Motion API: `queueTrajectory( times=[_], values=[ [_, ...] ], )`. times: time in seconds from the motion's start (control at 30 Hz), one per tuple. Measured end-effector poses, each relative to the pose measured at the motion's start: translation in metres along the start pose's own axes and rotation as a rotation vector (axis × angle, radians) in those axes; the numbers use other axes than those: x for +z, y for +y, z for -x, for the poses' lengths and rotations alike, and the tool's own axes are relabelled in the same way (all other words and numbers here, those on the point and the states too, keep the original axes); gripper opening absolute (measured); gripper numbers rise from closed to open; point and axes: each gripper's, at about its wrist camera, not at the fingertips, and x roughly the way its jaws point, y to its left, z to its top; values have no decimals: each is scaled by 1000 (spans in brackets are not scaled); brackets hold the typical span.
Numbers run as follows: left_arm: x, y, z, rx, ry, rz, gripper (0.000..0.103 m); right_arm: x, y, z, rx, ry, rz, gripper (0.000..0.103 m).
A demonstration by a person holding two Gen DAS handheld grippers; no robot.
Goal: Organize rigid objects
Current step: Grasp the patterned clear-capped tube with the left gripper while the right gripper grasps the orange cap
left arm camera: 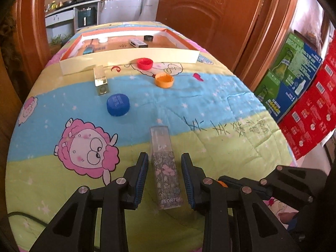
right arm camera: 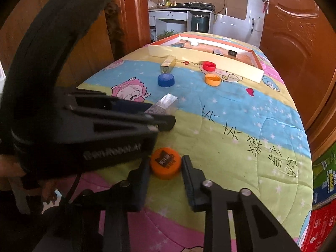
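Note:
A flowered lip-gloss box (left arm camera: 166, 168) lies lengthwise on the cartoon quilt (left arm camera: 210, 109). My left gripper (left arm camera: 164, 155) straddles it, open, with thin strips of quilt showing between each pad and the box. An orange bottle cap (right arm camera: 166, 164) with a dark label sits flat on the quilt, and my right gripper (right arm camera: 166, 158) is shut on it, a finger against each side. Farther off lie a blue cap (left arm camera: 118, 104), an upturned orange cap (left arm camera: 164, 80), a red cap (left arm camera: 145, 63) and a gold box (left arm camera: 100, 80). Behind them stands a shallow tray (left arm camera: 130, 57).
The tray holds a black cap (left arm camera: 148, 38), a white box (left arm camera: 137, 42) and a blue item (left arm camera: 88, 49). Green cartons (left arm camera: 289, 73) and red cartons (left arm camera: 315, 109) stand off the quilt's right edge. A wooden door (left arm camera: 210, 21) is behind. The two grippers sit close side by side.

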Motion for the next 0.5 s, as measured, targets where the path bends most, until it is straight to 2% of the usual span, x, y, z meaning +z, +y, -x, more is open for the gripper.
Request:
queueTrajectory(
  times=[0.1, 0.17, 0.33, 0.5],
  values=[
    [-3, -1, 1, 5, -15, -7, 33, 0, 0, -1, -4, -2, 8, 30],
    [-4, 2, 1, -1, -31, 7, 26, -1, -1, 0, 0, -2, 1, 30],
    [-4, 9, 2, -29, -39, 46, 21, -2, -2, 2, 10, -4, -20, 30],
    [-5, 8, 3, -22, -48, 48, 20, -1, -5, 5, 11, -11, -36, 30]
  ],
)
